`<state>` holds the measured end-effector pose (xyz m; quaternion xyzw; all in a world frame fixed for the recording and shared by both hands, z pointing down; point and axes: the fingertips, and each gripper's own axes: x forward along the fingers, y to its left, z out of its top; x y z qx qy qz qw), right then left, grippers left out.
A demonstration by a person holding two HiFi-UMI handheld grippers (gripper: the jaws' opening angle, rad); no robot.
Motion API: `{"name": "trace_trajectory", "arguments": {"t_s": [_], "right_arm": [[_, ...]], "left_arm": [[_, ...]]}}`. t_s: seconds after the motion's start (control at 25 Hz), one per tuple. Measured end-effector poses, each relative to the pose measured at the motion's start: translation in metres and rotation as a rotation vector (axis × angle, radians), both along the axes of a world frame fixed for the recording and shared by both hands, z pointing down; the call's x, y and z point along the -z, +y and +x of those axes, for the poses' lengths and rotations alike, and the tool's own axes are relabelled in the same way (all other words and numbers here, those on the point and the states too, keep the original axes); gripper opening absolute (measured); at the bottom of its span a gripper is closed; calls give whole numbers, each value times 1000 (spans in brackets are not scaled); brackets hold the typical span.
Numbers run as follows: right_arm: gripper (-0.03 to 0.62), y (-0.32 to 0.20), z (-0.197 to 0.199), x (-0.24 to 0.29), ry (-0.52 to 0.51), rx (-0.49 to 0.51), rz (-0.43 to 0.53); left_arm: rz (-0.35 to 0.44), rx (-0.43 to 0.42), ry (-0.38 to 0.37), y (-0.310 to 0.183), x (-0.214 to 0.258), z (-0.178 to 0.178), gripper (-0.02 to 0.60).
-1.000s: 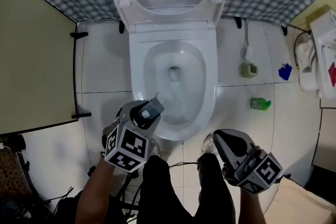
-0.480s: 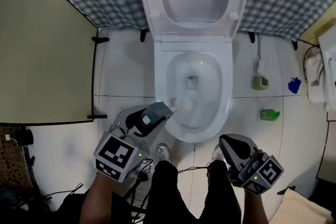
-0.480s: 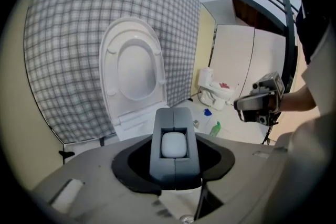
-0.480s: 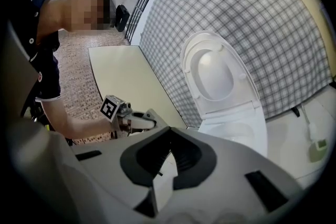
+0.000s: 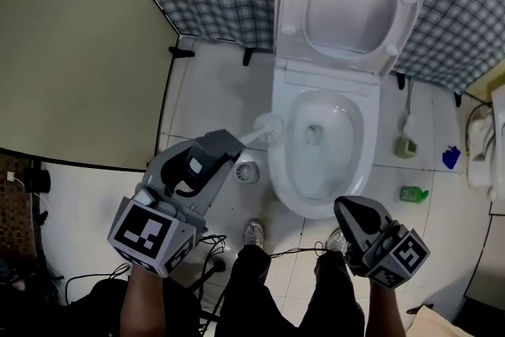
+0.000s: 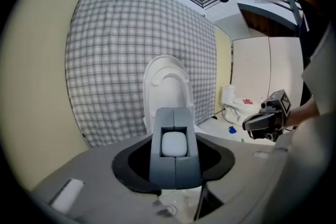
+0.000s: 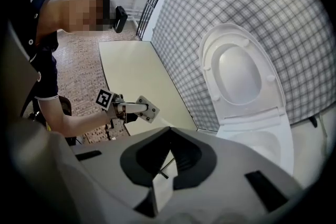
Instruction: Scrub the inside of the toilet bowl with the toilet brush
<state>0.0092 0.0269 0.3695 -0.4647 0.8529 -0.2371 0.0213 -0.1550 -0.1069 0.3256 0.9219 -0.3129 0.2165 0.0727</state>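
Observation:
In the head view the white toilet (image 5: 319,150) stands open, its lid (image 5: 351,4) raised against the checked wall. My left gripper (image 5: 225,144) is shut on the handle of the toilet brush. The white brush head (image 5: 268,127) hangs just outside the bowl's left rim, above the floor. The left gripper view shows the handle's pale end (image 6: 174,143) clamped between the grey fingers. My right gripper (image 5: 351,209) hovers in front of the bowl, its jaws together and empty. In the right gripper view the lid (image 7: 244,73) and the left gripper (image 7: 137,108) are visible.
A beige partition (image 5: 87,51) closes the left side. On the floor sit a round drain (image 5: 246,171) left of the toilet, and a sprayer (image 5: 407,144), a green item (image 5: 413,193) and a blue item (image 5: 450,158) to its right. The person's shoes (image 5: 252,233) and cables lie below.
The left gripper has lifted the brush out of the bowl and carried it left over the rim. The head camera has swung left, so the toilet now sits further right.

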Motion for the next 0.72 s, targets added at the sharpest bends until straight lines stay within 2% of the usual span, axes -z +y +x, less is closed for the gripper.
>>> {"name": "trace_trajectory", "arguments": {"t_s": [0.16, 0.36, 0.44, 0.56, 0.72], "right_arm": [[2, -10, -27, 5, 2, 49, 12], [2, -20, -53, 6, 27, 119, 17], [2, -21, -58, 5, 38, 135, 8], [2, -26, -60, -4, 51, 142, -15], [2, -35, -67, -16, 59, 146, -28]], "left_arm": [[-33, 130, -8, -17, -16, -49, 189], [-96, 256, -60, -25, -79, -86, 189], [-133, 303, -77, -23, -113, -95, 189], [-207, 358, -64, -20, -163, -96, 189], [-244, 366, -122, -20, -225, -95, 189]]}}
